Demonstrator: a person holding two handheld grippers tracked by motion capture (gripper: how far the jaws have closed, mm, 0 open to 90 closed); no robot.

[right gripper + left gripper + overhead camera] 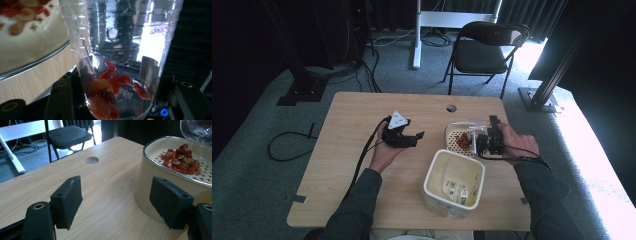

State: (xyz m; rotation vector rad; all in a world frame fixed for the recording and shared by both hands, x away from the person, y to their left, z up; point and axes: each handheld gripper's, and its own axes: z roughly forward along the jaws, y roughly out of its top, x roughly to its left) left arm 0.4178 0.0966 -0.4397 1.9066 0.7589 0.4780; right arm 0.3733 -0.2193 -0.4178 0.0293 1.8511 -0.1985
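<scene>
A person's right hand holds my right gripper shut on a clear plastic cup, tipped on its side over a cream strainer basket. Red and brown food pieces lie in the cup's bottom end. More of these pieces sit piled on the basket's perforated floor. My left gripper is open just left of the basket, holding nothing; its right pad is close to the basket wall.
A taller cream tub with a label inside stands near the table's front edge, just in front of the basket. A round cable hole is in the tabletop at the back. A black folding chair stands beyond the table.
</scene>
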